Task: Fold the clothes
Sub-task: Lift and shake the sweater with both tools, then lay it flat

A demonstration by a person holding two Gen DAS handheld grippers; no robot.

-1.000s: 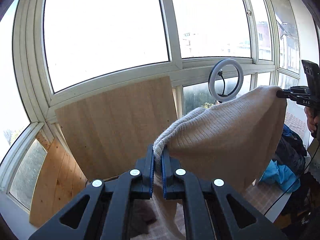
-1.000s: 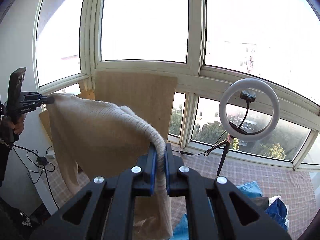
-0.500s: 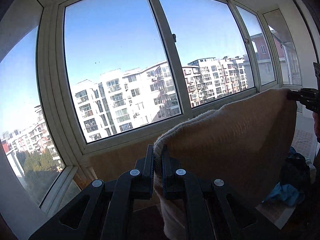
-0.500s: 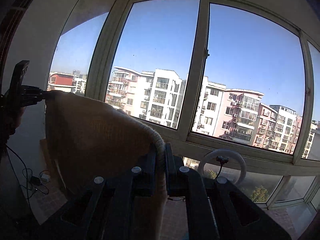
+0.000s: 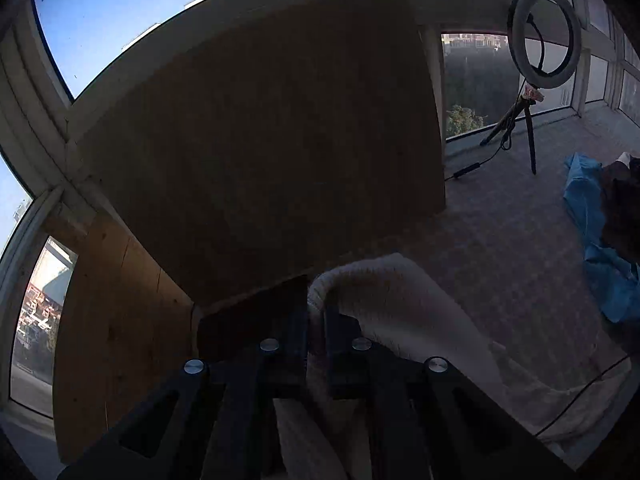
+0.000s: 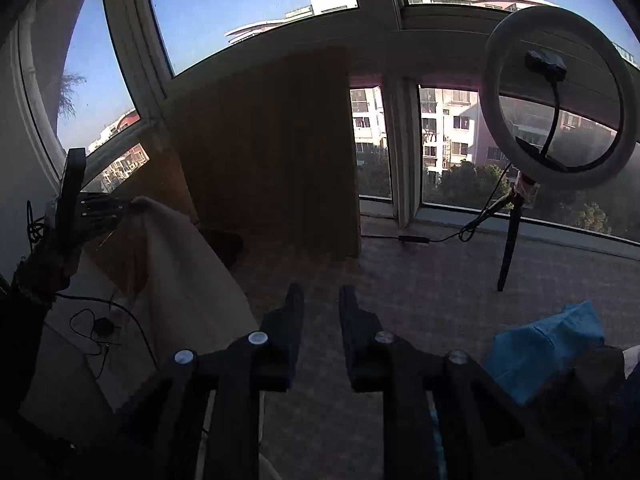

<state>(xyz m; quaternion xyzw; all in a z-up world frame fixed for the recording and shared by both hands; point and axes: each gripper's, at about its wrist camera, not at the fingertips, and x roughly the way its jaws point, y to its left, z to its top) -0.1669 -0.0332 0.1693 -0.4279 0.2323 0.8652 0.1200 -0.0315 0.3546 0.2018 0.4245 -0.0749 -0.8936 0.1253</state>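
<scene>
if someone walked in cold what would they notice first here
Probably the cream knit sweater, pinched at its edge in the left gripper and draping down to the patterned surface. Next, the right gripper: its jaws are opening with nothing between them, the sweater hanging off to its left. Then the ring light on its tripod by the window, and the big wooden board leaning against the glass.

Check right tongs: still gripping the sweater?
No. The right tongs are opening with only bare checked cloth showing between them; the cream knit sweater hangs from the left tongs alone.
</scene>
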